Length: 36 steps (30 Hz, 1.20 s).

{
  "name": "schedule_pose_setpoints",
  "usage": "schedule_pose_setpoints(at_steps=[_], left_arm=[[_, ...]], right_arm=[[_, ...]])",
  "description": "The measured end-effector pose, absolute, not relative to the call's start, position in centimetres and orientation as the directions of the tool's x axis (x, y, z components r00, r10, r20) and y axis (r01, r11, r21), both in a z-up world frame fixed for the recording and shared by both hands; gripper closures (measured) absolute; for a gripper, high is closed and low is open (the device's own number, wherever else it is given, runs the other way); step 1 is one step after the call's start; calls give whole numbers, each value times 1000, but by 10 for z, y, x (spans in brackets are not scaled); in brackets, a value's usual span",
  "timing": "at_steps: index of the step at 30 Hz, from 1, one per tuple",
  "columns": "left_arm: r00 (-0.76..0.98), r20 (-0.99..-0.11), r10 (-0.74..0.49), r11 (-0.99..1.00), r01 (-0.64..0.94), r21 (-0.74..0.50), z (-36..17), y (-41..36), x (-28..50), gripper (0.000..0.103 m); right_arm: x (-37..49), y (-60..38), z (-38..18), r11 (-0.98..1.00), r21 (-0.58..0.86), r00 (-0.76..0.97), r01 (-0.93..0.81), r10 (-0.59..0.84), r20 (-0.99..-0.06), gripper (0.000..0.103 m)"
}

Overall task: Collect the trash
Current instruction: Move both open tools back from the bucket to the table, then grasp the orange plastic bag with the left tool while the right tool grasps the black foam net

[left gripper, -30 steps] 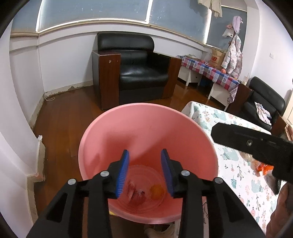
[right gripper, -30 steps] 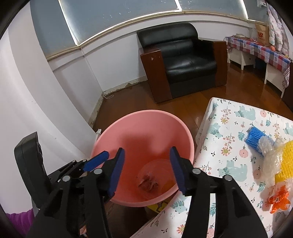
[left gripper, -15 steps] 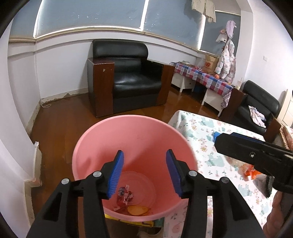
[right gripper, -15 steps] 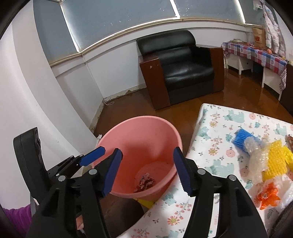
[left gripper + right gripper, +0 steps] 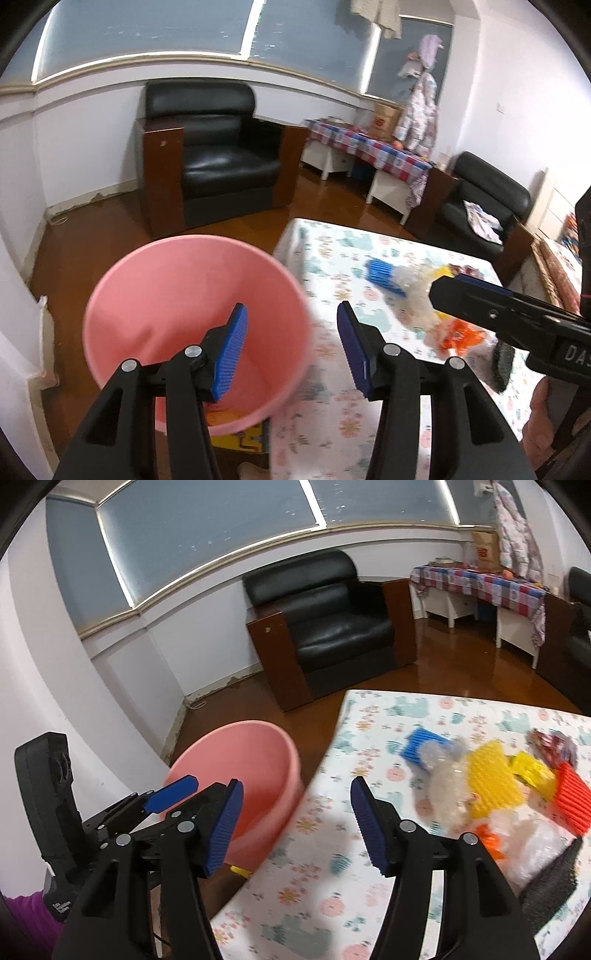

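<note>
- The left gripper (image 5: pixel 291 347) is opening wide, the right gripper (image 5: pixel 297 827) is wide; both hold nothing.
- Trash pile (image 5: pixel 491 786) lies on the far right of the table (image 5: pixel 314 897) (lots left), pink bucket (image 5: pixel 236 771) beside its left edge.

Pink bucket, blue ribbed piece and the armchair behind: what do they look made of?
Pink bucket: probably moulded plastic, smooth matte wall with a thin rolled rim. Blue ribbed piece on the table: looks like corrugated plastic or foam sheet, judging by its even parallel ridges; blur leaves it open. Armchair: glossy black leather or imitation, with brown wood-look side panels.
</note>
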<state>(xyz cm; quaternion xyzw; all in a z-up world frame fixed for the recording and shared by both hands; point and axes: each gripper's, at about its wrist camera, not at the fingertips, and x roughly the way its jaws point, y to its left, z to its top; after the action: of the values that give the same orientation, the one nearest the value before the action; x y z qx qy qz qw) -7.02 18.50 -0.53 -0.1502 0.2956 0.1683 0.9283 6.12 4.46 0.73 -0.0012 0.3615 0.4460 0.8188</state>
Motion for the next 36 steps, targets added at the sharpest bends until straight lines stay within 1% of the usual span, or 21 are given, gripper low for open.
schedule_pose_setpoints(at_steps=[11, 18, 24, 27, 32, 36], left_arm=[[800, -582, 146, 949, -280, -146, -1, 122, -35, 53], [814, -575, 89, 976, -187, -115, 2, 88, -15, 53], [789, -614, 28, 988, -115, -103, -14, 59, 9, 53], [769, -639, -13, 990, -81, -118, -23, 46, 20, 53], [748, -661, -61, 995, -10, -103, -36, 19, 41, 53], [728, -682, -62, 996, -2, -92, -46, 8, 60, 53]], right_arm=[[82, -29, 1, 707, 338, 456, -621, 678, -577, 42], [99, -100, -7, 800, 344, 561, -492, 593, -577, 42], [106, -146, -23, 858, 331, 612, -393, 512, -602, 42], [108, -164, -33, 874, 334, 618, -353, 486, -618, 42], [106, -188, -49, 882, 349, 608, -317, 471, -639, 42], [104, -194, -61, 875, 371, 579, -311, 485, -656, 42]])
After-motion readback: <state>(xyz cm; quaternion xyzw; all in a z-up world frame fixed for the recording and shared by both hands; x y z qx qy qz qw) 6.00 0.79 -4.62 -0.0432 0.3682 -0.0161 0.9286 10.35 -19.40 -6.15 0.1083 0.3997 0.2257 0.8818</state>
